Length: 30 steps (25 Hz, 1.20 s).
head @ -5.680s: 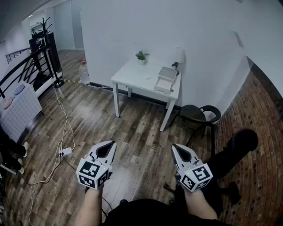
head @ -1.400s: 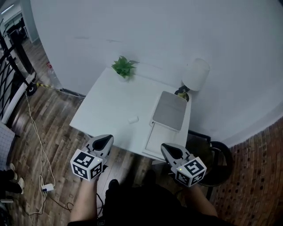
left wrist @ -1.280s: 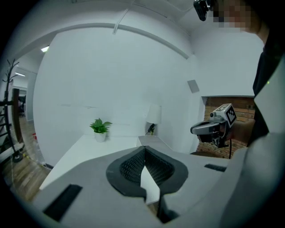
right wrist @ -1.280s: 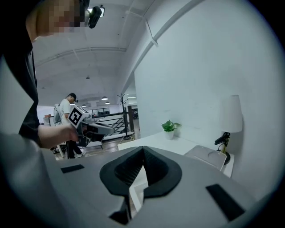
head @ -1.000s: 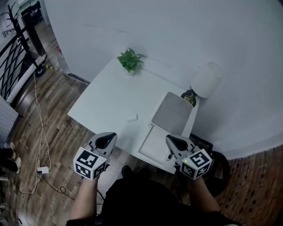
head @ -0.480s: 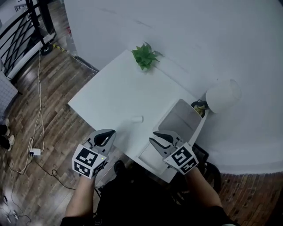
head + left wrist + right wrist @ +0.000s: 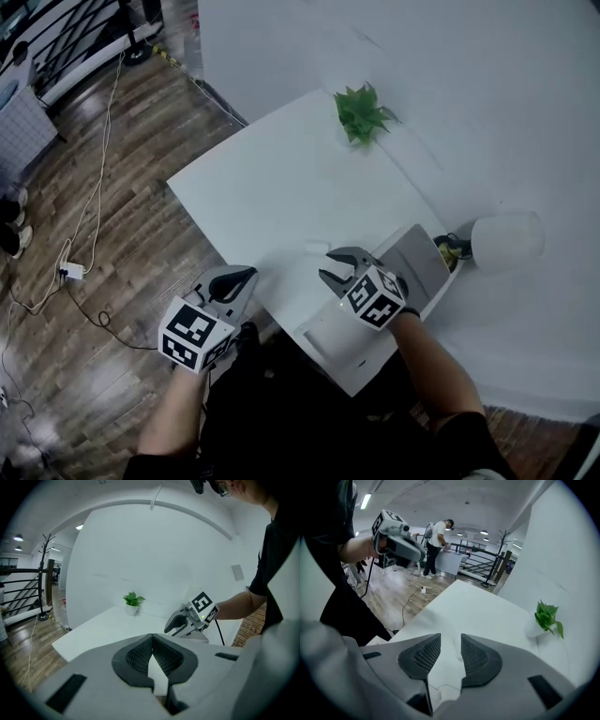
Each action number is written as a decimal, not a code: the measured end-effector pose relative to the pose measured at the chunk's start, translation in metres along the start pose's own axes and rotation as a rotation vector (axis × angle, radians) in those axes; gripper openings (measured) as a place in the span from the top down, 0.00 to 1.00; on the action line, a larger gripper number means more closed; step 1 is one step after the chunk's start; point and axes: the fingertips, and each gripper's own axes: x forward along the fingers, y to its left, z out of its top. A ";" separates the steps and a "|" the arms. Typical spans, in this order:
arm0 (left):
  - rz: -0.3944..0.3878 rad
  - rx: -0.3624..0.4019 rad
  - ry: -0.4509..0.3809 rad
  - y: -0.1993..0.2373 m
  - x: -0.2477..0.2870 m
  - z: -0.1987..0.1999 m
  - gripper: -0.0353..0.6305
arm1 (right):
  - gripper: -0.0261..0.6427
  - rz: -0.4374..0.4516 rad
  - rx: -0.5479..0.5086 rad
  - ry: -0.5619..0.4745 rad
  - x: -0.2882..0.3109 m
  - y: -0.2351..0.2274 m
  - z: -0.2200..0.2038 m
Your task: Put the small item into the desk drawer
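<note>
The small white item [image 7: 316, 247] lies on the white table [image 7: 272, 178], left of the grey-topped drawer box [image 7: 419, 255]. That box's white drawer [image 7: 330, 349] stands pulled out toward me. My right gripper [image 7: 336, 264] hovers just short of the item, tips pointing at it. Its jaws are opening, and in the right gripper view [image 7: 451, 641] the gap between the pads holds nothing. My left gripper [image 7: 240, 277] hangs at the table's near edge; its jaws [image 7: 153, 636] meet at the tips and hold nothing.
A potted green plant [image 7: 361, 112] stands at the table's far edge by the wall. A white lamp [image 7: 506, 242] sits behind the drawer box. Cables [image 7: 70, 272] trail over the wooden floor at the left. People [image 7: 437, 550] stand far back in the room.
The view has closed in over the table. My right gripper has swung forward and left from the drawer toward the small item, and its jaws have parted. The left gripper stays shut.
</note>
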 end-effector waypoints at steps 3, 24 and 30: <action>0.021 -0.021 -0.007 0.005 -0.004 -0.004 0.94 | 0.75 0.060 -0.046 0.077 0.027 -0.004 -0.007; 0.110 -0.103 0.013 0.045 -0.056 -0.051 0.94 | 0.69 0.075 -0.152 0.330 0.123 -0.022 -0.033; 0.103 -0.119 -0.023 0.044 -0.082 -0.042 0.94 | 0.69 0.001 -0.168 0.328 0.106 -0.022 -0.021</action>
